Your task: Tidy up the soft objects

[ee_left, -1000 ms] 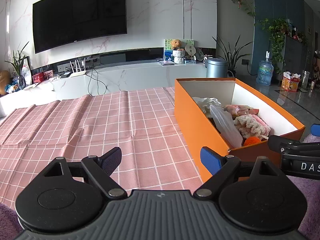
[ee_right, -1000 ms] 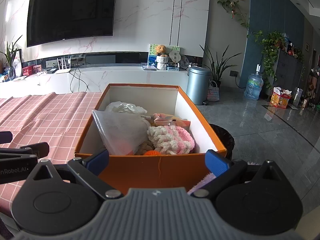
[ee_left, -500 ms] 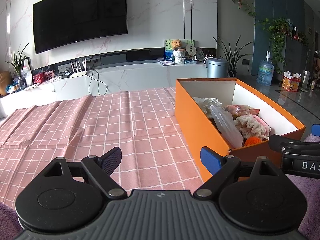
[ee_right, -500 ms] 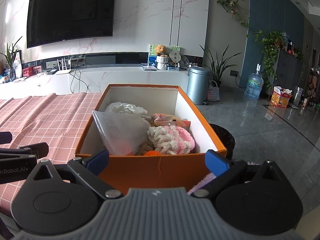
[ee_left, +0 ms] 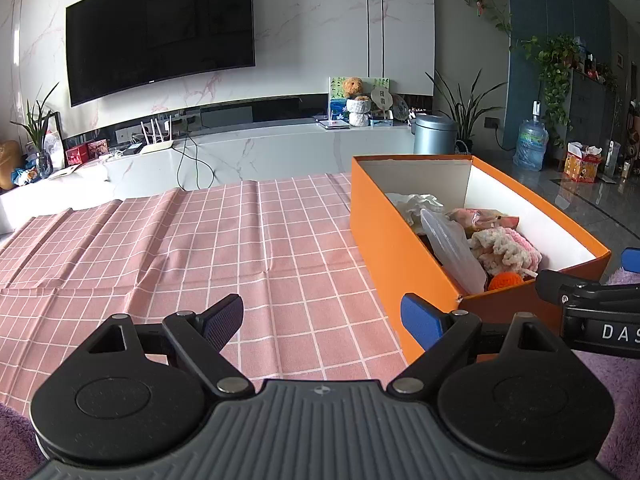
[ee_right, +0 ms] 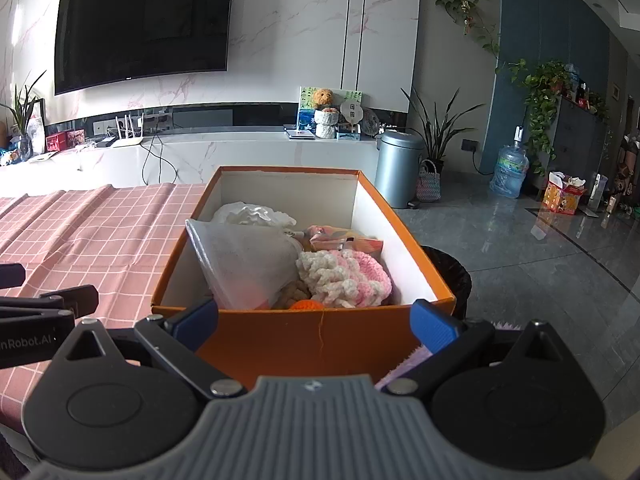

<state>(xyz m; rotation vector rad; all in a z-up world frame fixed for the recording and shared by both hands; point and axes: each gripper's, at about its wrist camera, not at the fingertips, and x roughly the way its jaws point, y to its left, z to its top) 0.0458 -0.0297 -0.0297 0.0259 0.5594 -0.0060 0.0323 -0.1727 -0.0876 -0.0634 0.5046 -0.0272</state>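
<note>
The orange box (ee_right: pixel 304 336) of soft things lies straight ahead of the right gripper (ee_right: pixel 314 322), fingers wide and empty, nearer than the equally wide left gripper (ee_left: pixel 322 316).

Orange box (ee_left: pixel 394 248) on checked tablecloth (ee_left: pixel 200 248)

light: soft daylight, even | glare: sheen on floor (ee_right: pixel 540 248) | edges: fisheye bending | focus: sharp

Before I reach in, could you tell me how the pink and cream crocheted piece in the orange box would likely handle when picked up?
The crocheted piece looks loose and yarny, so probably floppy and light. Its open loops may snag a fingertip. It lies against the plastic bag, which might shift too.
</note>
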